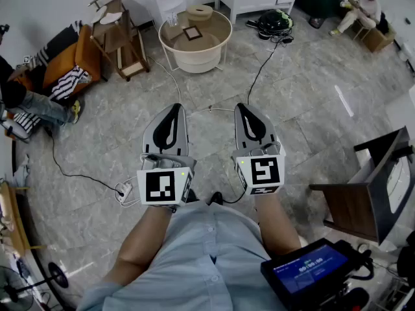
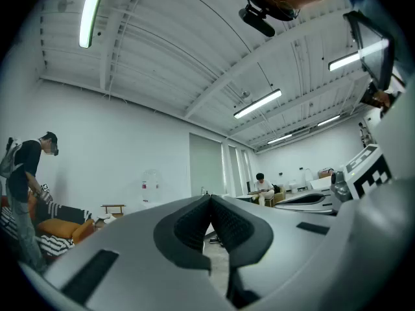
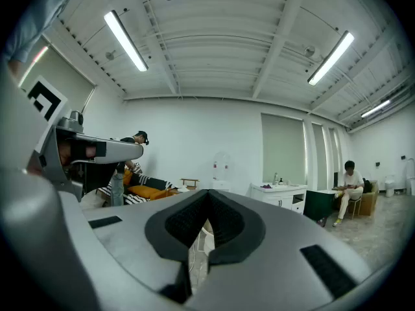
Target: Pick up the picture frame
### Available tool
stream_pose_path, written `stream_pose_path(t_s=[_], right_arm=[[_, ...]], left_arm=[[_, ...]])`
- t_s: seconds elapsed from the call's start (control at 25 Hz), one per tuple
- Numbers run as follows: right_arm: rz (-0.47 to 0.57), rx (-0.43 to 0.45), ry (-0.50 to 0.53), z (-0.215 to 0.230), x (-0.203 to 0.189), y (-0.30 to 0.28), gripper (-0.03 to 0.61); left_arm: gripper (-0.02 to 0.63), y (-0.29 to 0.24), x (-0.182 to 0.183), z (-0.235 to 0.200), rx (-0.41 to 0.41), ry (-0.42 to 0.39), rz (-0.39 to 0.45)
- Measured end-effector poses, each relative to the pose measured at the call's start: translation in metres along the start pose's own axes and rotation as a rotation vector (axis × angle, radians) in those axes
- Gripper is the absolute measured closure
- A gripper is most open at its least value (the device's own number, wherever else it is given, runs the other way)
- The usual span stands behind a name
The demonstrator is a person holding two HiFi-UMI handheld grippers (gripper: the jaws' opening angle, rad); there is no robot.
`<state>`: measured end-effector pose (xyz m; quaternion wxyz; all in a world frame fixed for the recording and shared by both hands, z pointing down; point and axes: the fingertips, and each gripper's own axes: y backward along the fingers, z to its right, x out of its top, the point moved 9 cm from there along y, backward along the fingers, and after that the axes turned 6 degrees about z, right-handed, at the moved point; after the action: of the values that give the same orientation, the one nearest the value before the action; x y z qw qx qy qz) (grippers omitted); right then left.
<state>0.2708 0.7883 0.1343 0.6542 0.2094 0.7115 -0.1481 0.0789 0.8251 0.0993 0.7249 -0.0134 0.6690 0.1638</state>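
"Picture frame (image 1: 192, 32), the small dark square one with a pale centre: where did it lie?"

"Flat on the round cream worktop with the raised rim (image 1: 194, 56), well ahead of both grippers and beyond their tips. It sat roughly on the line that ran forward between them. A tan round disc (image 1: 200, 11) sat on the same worktop, just past the picture frame."

"And the left gripper (image 1: 175, 111)?"

"It was held low and close to the person's body, pointing forward over the grey stone-tile floor (image 1: 311, 109). In the left gripper view (image 2: 210, 203) the two dark ribbed pads met at the tips. Nothing was caught between them; only a slim strip of floor showed lower down, behind the pads."

"Was the right gripper (image 1: 242, 109) any different?"

"No. It was level with the left one and near it, aimed the same way. The right gripper view (image 3: 207, 196) showed its pads pressed together at the tips as well, holding nothing."

"Anything between the grippers and the worktop?"

"A thin white cable (image 1: 170, 76) curved across the floor from the worktop's foot towards the grippers. A wooden rack (image 1: 120, 34) stood ahead and to the left of the left gripper, beside the worktop."
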Motion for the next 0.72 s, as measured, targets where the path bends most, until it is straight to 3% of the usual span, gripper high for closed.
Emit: stream_pose_path(t_s=[0.4,0.72], right_arm=[[0.025,-0.013,-0.006,0.015,-0.004,0.004,0.566],[-0.026,-0.077,-0.039,0.028,-0.031,-0.038,0.565]], left_arm=[[0.603,-0.005,-0.009,0.009,-0.009,-0.002,-0.028],[0.603,-0.032,-0.044,-0.026,0.014,0.029,-0.074]])
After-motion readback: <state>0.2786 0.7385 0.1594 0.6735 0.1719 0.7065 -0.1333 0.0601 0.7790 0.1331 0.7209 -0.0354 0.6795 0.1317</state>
